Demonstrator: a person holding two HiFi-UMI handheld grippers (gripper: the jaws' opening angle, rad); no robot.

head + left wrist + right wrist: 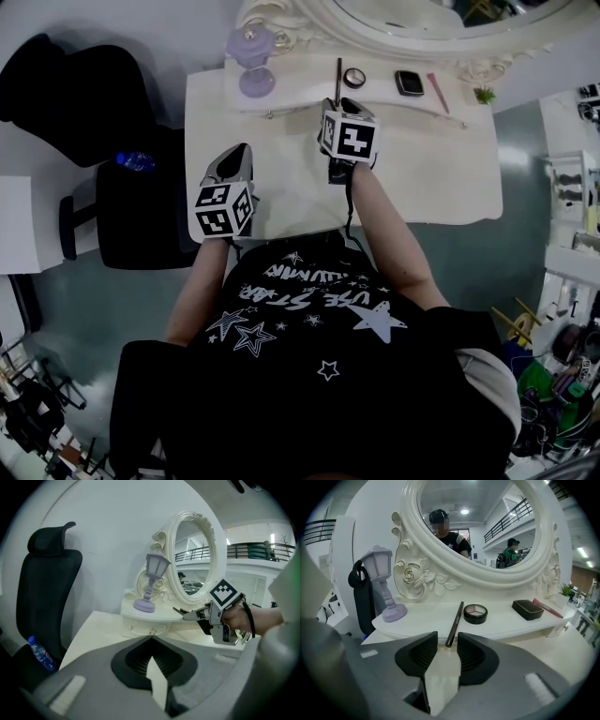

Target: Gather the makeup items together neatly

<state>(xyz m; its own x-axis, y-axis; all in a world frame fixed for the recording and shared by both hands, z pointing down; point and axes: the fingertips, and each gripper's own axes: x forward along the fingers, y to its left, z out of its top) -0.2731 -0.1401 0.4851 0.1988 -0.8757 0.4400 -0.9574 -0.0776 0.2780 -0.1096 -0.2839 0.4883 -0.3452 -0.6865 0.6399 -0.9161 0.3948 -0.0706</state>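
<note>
Vanity table (422, 169) (pencil (455, 624) atop) beside chair (141, 220)

A lilac lamp (384, 585) stands on the shelf (501, 623) beside the white oval mirror (483, 531). A water bottle (135, 160) sits by the black chair (84, 94).

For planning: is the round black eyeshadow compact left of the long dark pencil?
No, the right gripper view shows the round black eyeshadow compact right of the long dark pencil.

A slim dark pencil (455, 623) lies near-to-far on the shelf (506, 626). To its right sit a round eyeshadow compact (475, 613), a black case (528, 609) and a pink pencil (548, 608).
</note>
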